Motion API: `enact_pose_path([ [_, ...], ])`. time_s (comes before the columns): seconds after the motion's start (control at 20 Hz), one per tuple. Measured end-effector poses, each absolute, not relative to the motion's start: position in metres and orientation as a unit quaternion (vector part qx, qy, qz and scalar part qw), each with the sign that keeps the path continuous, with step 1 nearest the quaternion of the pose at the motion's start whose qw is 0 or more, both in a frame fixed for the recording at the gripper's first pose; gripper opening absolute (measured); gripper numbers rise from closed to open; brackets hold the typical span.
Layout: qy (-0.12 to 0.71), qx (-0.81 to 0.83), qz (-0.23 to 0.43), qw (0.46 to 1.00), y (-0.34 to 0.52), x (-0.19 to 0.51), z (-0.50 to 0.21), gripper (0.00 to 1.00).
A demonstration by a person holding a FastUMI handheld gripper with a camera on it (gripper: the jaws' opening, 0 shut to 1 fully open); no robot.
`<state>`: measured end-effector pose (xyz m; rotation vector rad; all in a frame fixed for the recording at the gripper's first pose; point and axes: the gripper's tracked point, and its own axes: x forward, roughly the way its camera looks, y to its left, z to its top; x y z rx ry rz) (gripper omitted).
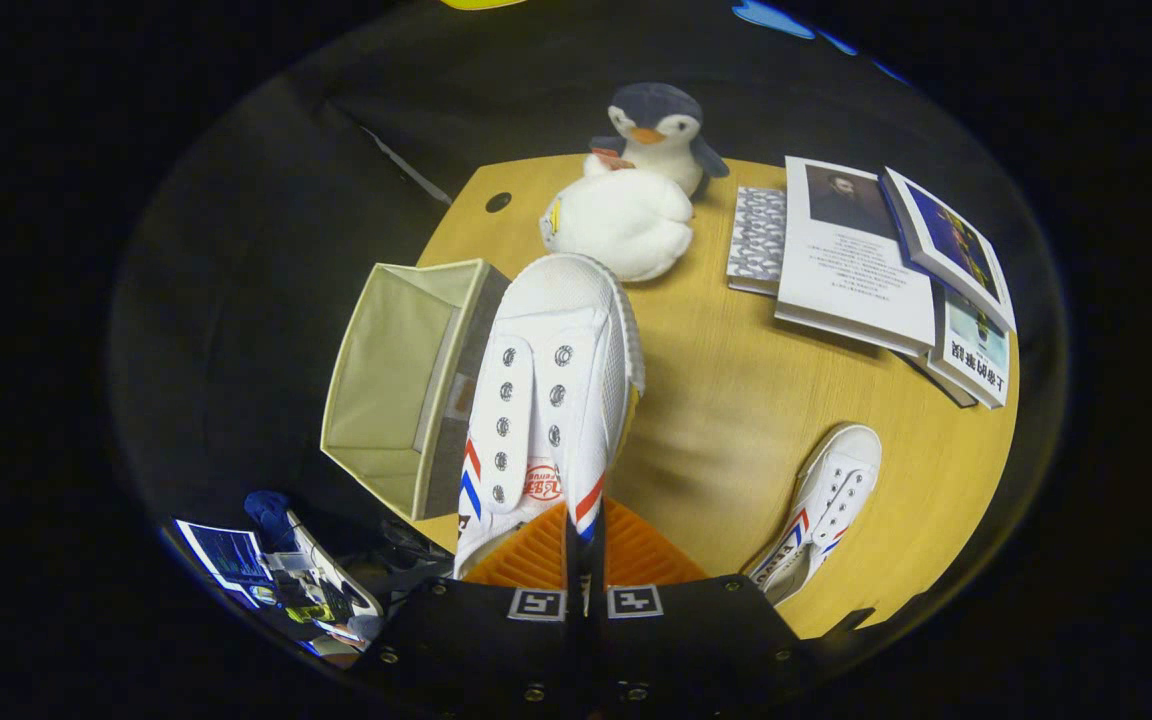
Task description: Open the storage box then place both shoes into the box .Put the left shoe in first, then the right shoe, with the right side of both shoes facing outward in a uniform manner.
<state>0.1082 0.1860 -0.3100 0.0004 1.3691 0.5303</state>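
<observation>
The hand-held gripper (577, 560), at the lower centre of the frame, is closed narrow on the heel collar of a white shoe (551, 380), both fingers pressing the thin wall between them, so the shoe hangs lifted with its toe pointing away toward the upper centre. Just left of the shoe, in the left centre of the frame, the storage box (386, 380) lies open with its mouth facing this way, empty, its near wall almost touching the shoe's side. To do this step well, I judge the shoe should be swung left and turned so its sole clears the box's rim before it goes down, with the right side ending outward; the grip on the collar is slim, so a slow, level carry seems wise to stop the toe from drooping. The second shoe (821, 510) lies on the desk (736, 400) at the lower right, well apart. Beyond the toe, a white plush (626, 225) and a penguin toy (656, 125) crowd the upper centre, and books (866, 260) fill the upper right. The box sits at the desk's left edge, so a push could tip it off.
</observation>
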Motion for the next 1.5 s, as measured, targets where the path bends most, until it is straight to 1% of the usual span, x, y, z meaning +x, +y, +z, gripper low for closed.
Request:
enact_pose_path([
  [0.25,0.609,-0.017,0.275,0.744,0.234,0.113,-0.283,0.01],
  [0.6,0.608,-0.031,0.311,0.73,0.307,0.113,-0.276,0.01],
  [0.75,0.614,-0.044,0.317,0.722,0.338,0.111,-0.285,0.01],
  [0.9,0.628,-0.065,0.308,0.712,0.362,0.11,-0.309,0.01],
  [1.2,0.644,-0.106,0.296,0.698,0.39,0.107,-0.347,0.01],
  [1.25,0.643,-0.108,0.301,0.696,0.393,0.108,-0.348,0.02],
  [1.3,0.638,-0.104,0.308,0.698,0.398,0.11,-0.348,0.1],
  [1.35,0.628,-0.109,0.309,0.706,0.396,0.116,-0.342,0.22],
  [1.4,0.618,-0.116,0.311,0.713,0.396,0.122,-0.338,0.3],
  [1.45,0.61,-0.118,0.314,0.718,0.393,0.127,-0.328,0.51],
  [1.5,0.604,-0.118,0.315,0.723,0.389,0.128,-0.321,0.62],
])
